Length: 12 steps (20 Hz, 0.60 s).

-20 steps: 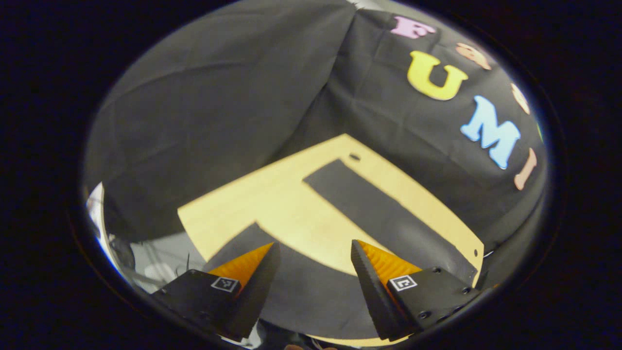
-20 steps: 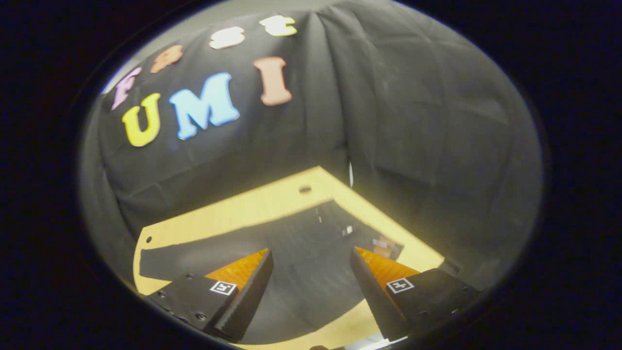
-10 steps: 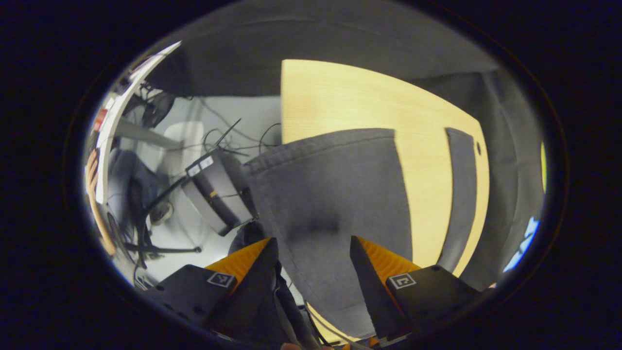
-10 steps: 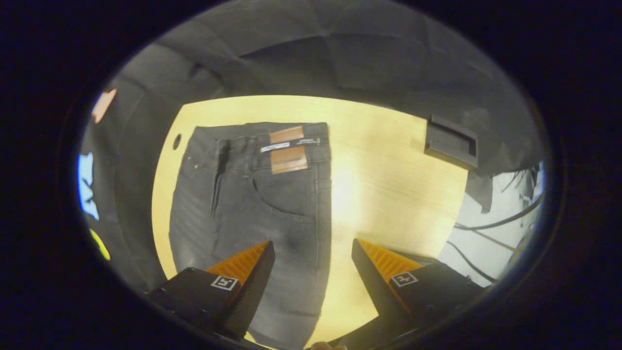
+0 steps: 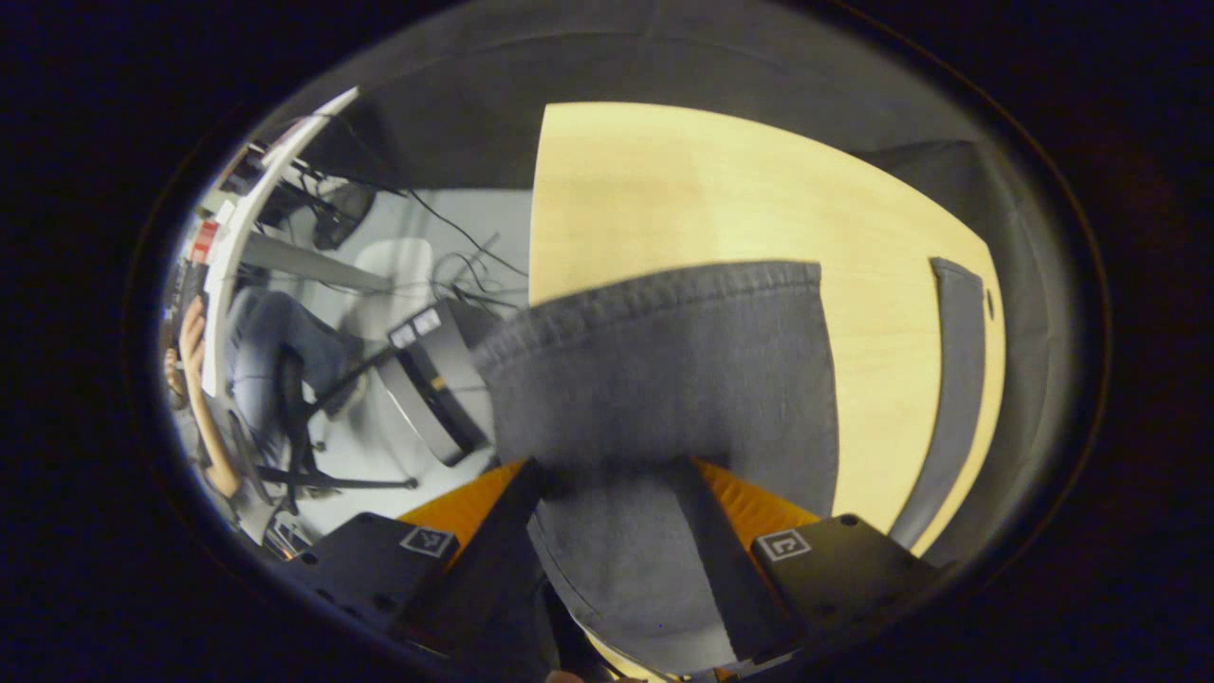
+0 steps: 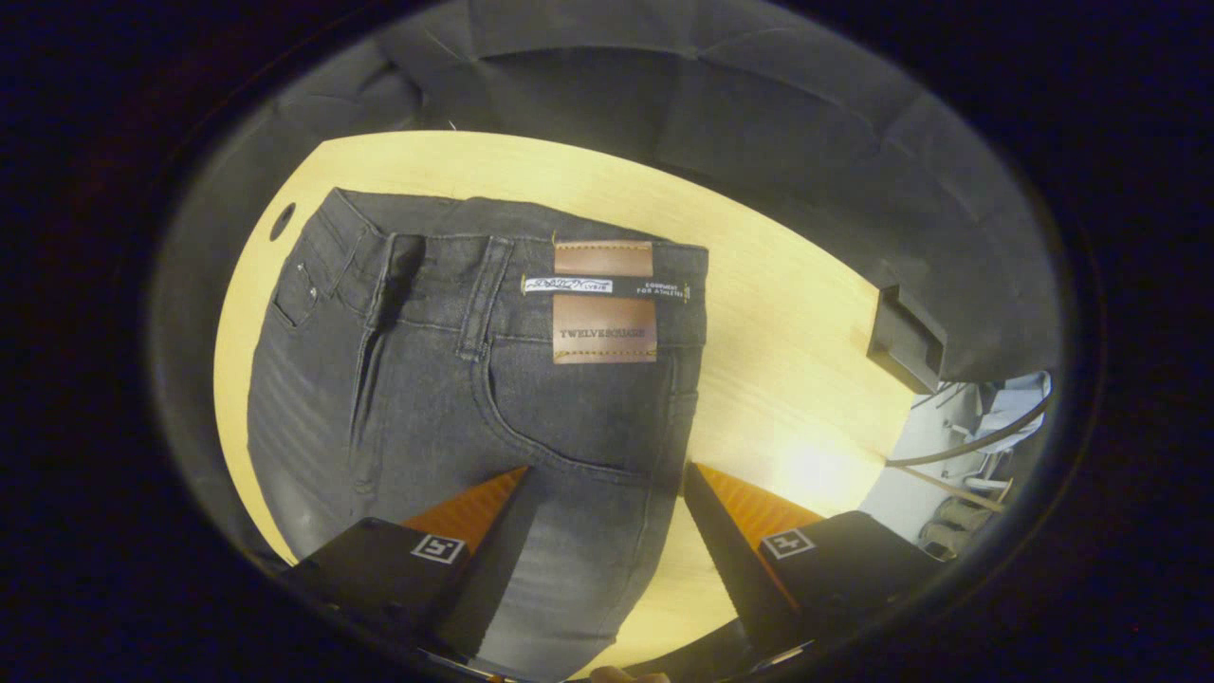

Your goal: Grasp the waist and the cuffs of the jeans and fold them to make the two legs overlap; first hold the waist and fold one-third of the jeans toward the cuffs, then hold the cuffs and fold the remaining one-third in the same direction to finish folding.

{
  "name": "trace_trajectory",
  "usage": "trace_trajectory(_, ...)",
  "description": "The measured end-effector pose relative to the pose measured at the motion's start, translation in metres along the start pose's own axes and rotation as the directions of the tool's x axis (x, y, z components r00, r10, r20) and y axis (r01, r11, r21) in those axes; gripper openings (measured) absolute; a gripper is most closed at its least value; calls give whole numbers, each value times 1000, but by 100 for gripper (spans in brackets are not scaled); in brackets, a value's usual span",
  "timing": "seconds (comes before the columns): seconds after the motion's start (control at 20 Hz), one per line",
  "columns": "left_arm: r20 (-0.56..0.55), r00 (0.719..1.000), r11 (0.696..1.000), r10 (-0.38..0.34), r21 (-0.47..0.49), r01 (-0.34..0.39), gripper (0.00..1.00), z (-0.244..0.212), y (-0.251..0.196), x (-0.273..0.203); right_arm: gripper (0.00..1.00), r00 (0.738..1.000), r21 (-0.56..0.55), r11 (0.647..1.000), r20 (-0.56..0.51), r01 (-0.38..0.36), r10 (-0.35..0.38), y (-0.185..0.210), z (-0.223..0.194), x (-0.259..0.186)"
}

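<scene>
Dark grey denim jeans [image 6: 531, 398] flat on light wooden surface [image 6: 759, 313]; cuff [image 5: 664, 379] between left gripper [image 5: 612, 493] fingers, waist ahead of right gripper [image 6: 607, 493]. Both spread apart, probably not gripping. Denim heavy, floppy; pinch hem edges.

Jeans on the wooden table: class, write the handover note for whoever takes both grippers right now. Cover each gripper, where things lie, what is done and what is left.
Left gripper: open, poised over the cuff end of the jeans, with denim between its fingers but not clamped.
Right gripper: open, above the hip area below the waist, gripping nothing.
Jeans: lying flat on the table, waist toward the far edge in the right gripper view; the other leg lies apart in the left gripper view, so the legs do not overlap.
Done: approach only.
Left: grasp waist and cuffs, overlap the legs, then both one-third folds.
</scene>
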State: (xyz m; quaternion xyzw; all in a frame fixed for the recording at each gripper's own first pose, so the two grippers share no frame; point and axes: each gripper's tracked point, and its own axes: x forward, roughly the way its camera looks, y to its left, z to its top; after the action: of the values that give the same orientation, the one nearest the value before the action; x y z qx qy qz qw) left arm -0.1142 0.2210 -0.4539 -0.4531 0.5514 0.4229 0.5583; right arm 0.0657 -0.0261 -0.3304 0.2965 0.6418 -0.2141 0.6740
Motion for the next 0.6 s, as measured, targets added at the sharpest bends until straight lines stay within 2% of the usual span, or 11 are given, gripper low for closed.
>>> trace_trajectory(0.05, 18, 1000, 999, 25, 26, -25, 96, -2, 2, 4, 96, 1000, 3, 1000, -18, -1, 1, 1, 1, 2)
trace_trajectory(0.1, 6, 999, 998, 40, 47, -40, 98, -3, -1, 3, 96, 1000, 7, 1000, -29, 1, -1, 1, 2, 3)
trace_trajectory(0.25, 42, 998, 999, 46, 9, -46, 99, 2, -1, 10, 95, 1000, 12, 1000, 9, 3, -3, 3, 2, 4)
trace_trajectory(0.3, 61, 997, 999, 48, 7, -48, 87, 3, -3, 9, 94, 999, 5, 1000, 32, -2, 2, 7, -1, 4)
trace_trajectory(0.35, 81, 996, 999, 45, 16, -47, 89, 1, -4, 12, 89, 998, -16, 1000, 57, -12, 13, 11, 3, 3)
trace_trajectory(0.4, 100, 995, 999, 31, 39, -36, 82, 2, -7, 9, 78, 996, -33, 999, 86, -22, 25, 17, 4, 4)
trace_trajectory(0.45, 110, 994, 997, 22, 69, -29, 79, 1, -13, 7, 62, 994, -38, 999, 104, -27, 31, 23, 4, 4)
trace_trajectory(0.5, 132, 991, 997, 14, 78, -25, 58, 4, -19, 6, 45, 992, -26, 999, 114, -46, 49, 30, 4, 3)
trace_trajectory(0.6, 148, 988, 997, 35, 68, -46, 17, 2, -25, 3, 19, 989, -34, 997, 125, -70, 74, 30, 3, 2)
